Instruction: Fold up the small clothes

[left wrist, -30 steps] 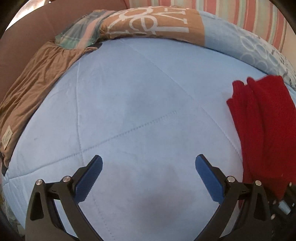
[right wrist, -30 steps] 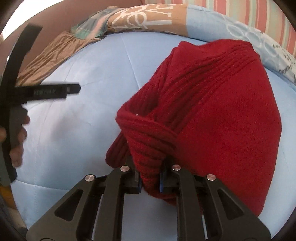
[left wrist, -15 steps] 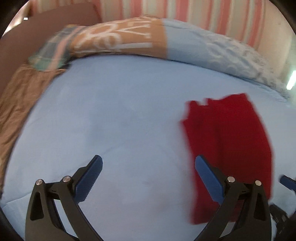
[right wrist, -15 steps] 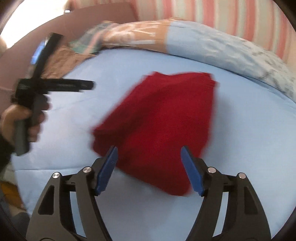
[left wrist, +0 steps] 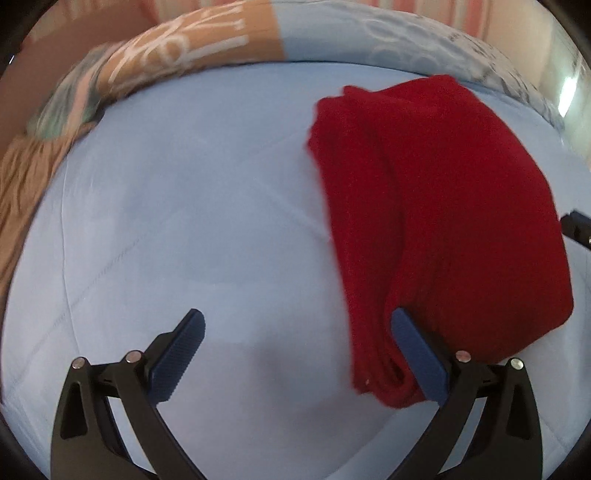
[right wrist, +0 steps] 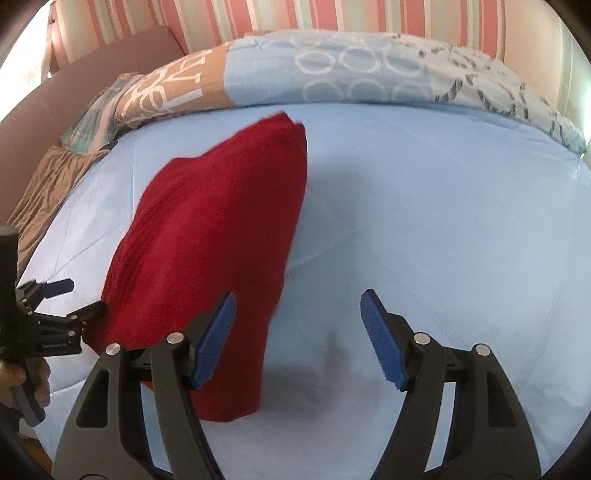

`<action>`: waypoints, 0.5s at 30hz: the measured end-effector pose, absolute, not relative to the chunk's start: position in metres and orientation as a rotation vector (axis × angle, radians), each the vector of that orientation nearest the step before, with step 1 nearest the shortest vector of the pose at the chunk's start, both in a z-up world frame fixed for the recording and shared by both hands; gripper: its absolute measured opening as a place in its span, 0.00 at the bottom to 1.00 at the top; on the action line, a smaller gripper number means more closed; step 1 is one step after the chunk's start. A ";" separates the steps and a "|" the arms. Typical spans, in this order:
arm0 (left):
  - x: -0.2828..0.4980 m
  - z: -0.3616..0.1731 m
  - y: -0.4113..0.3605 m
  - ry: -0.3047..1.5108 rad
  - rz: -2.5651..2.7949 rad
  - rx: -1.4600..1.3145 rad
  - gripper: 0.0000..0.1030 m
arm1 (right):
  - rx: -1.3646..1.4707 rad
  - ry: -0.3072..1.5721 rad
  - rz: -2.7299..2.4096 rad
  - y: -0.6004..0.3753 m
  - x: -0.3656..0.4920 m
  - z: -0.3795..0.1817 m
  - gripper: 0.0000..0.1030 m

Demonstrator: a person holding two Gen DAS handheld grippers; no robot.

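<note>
A folded red knit garment (left wrist: 443, 221) lies flat on the light blue bedspread (left wrist: 203, 203). My left gripper (left wrist: 297, 325) is open. Its right finger (left wrist: 413, 350) sits against the garment's near left folded edge, and its left finger is over bare spread. In the right wrist view the red garment (right wrist: 221, 240) lies left of centre. My right gripper (right wrist: 297, 306) stands open with only blue bedspread (right wrist: 424, 221) between its fingers; its left finger overlaps the garment's near corner. The left gripper (right wrist: 85, 295) shows at the garment's left edge, held by a hand (right wrist: 26, 376).
A rolled patterned quilt (right wrist: 332, 74) in tan, blue and grey runs along the back of the bed. Brown cloth (right wrist: 40, 192) is bunched at the left edge. A brown headboard (right wrist: 74, 96) and a striped wall (right wrist: 295, 18) stand behind.
My right gripper opened and let go of the red garment, then drew back to the right. The garment dropped flat onto the bed. My left gripper moved right, up to the garment's edge.
</note>
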State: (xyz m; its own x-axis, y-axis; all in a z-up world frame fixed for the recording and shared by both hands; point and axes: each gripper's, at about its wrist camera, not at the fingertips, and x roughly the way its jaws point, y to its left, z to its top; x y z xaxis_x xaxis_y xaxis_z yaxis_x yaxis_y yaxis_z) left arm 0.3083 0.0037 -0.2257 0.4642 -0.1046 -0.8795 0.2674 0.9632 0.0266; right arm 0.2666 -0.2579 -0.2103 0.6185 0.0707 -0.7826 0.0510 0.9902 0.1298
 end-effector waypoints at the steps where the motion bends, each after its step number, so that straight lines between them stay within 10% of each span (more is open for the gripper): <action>1: 0.306 -0.229 0.004 1.060 -0.230 0.171 0.99 | 0.145 0.916 0.014 -0.257 0.267 -0.214 0.69; 15: 0.330 -0.195 0.038 1.055 -0.341 -0.085 0.98 | 0.230 0.891 0.120 -0.253 0.250 -0.200 0.86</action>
State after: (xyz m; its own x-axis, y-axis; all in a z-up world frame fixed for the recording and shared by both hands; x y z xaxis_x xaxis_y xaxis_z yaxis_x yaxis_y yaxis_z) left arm 0.3296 0.0377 -0.1949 0.4462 -0.3151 -0.8376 0.2347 0.9444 -0.2303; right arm 0.2505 -0.2531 -0.1999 0.6244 0.1987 -0.7554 -0.0084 0.9688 0.2478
